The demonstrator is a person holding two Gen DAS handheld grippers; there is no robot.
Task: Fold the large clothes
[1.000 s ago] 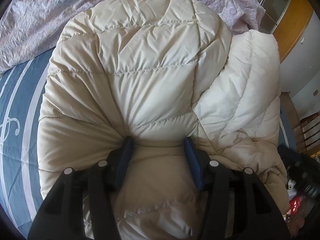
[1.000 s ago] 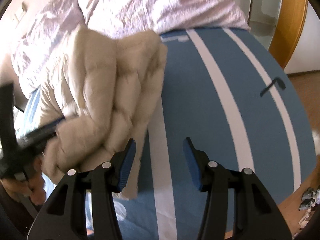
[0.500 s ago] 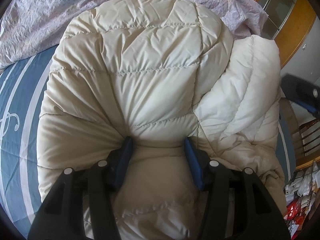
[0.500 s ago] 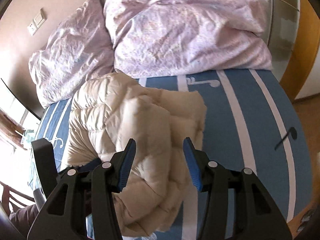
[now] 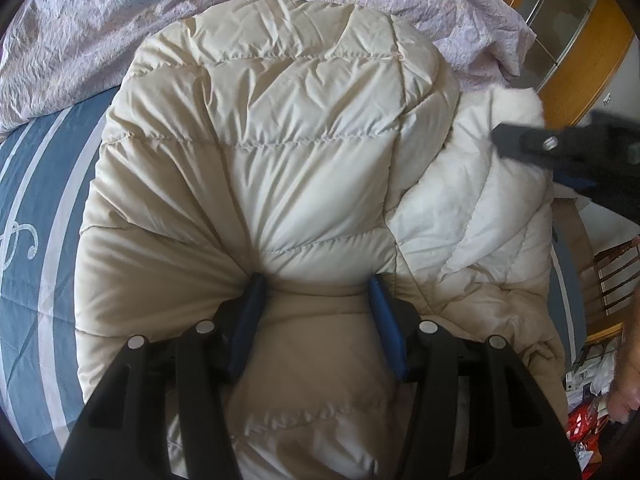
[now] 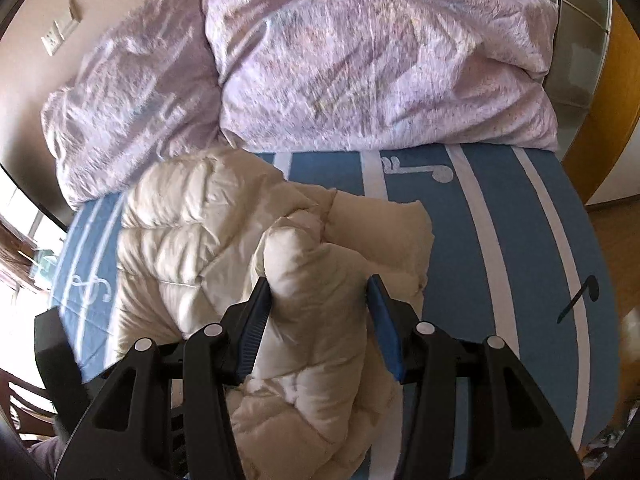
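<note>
Left wrist view: the left gripper (image 5: 316, 288), fingers spread, presses into the cream puffer jacket (image 5: 296, 152), which runs lengthwise toward the lilac pillows (image 5: 100, 28).

Right wrist view: the right gripper (image 6: 318, 292), fingers spread, straddles a jacket fold near the striped bed's (image 6: 500, 240) front edge, unclenched.

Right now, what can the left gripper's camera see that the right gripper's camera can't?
Only the left wrist view shows the wooden chair beside the bed and the right gripper from outside. Only the right wrist view shows the white wall switch and the black music note printed on the sheet. Both show the puffy cream quilted jacket, the crumpled lilac duvet and the blue white-striped bedsheet.
</note>
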